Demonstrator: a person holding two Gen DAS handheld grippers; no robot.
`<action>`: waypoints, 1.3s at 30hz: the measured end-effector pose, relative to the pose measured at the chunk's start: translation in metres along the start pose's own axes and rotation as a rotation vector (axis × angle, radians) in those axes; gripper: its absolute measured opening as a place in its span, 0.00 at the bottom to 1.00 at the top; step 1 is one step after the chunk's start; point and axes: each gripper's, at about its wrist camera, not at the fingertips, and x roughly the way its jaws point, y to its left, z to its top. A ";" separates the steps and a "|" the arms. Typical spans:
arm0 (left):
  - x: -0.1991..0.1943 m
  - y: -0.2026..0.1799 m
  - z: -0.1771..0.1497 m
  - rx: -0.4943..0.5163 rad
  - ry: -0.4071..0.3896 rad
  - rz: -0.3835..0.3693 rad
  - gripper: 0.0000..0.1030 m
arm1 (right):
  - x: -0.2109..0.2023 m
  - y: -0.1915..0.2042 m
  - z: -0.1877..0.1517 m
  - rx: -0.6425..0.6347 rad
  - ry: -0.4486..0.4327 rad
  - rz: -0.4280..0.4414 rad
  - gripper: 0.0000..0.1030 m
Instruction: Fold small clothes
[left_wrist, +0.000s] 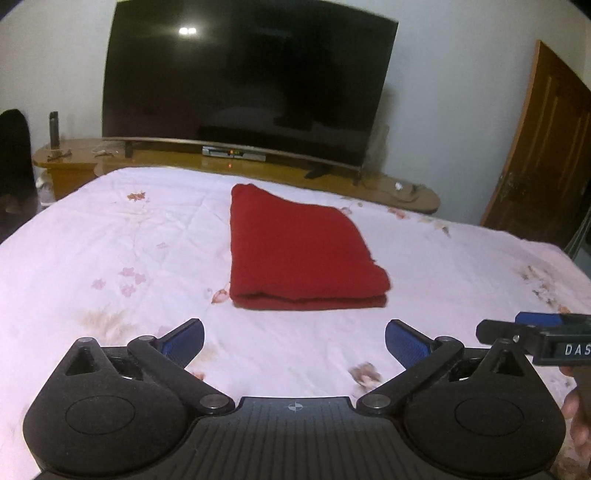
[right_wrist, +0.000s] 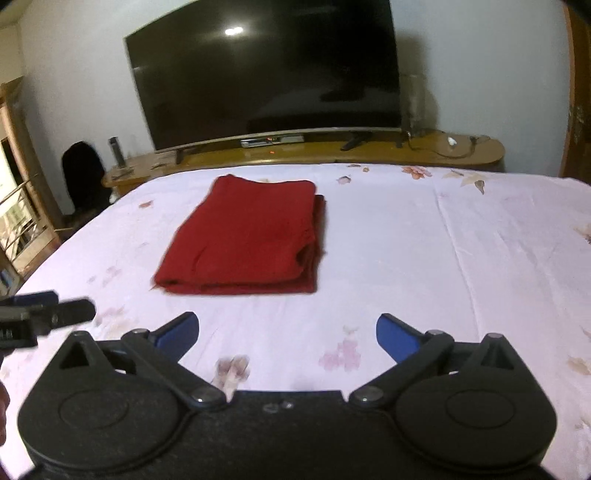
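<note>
A red garment (left_wrist: 295, 251) lies folded into a flat rectangle on the pink floral bedsheet (left_wrist: 110, 240). It also shows in the right wrist view (right_wrist: 243, 240), left of centre. My left gripper (left_wrist: 294, 341) is open and empty, held above the sheet just short of the garment's near edge. My right gripper (right_wrist: 287, 336) is open and empty, near the garment's right front corner. The right gripper's tip shows at the right edge of the left wrist view (left_wrist: 535, 332). The left gripper's tip shows at the left edge of the right wrist view (right_wrist: 48, 317).
A large dark TV (left_wrist: 247, 81) stands on a long wooden console (left_wrist: 258, 166) beyond the bed's far edge. A wooden door (left_wrist: 546, 155) is at the right. A dark chair (right_wrist: 79, 173) and wooden shelving (right_wrist: 18, 221) are at the left.
</note>
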 end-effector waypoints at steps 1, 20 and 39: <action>-0.011 -0.003 -0.006 -0.001 -0.006 0.009 1.00 | -0.011 0.002 -0.004 -0.002 -0.005 -0.002 0.99; -0.110 -0.046 -0.047 0.005 -0.085 -0.007 1.00 | -0.111 0.016 -0.044 -0.082 -0.117 -0.062 0.99; -0.111 -0.053 -0.035 0.020 -0.113 -0.002 1.00 | -0.119 0.015 -0.037 -0.106 -0.155 -0.068 0.99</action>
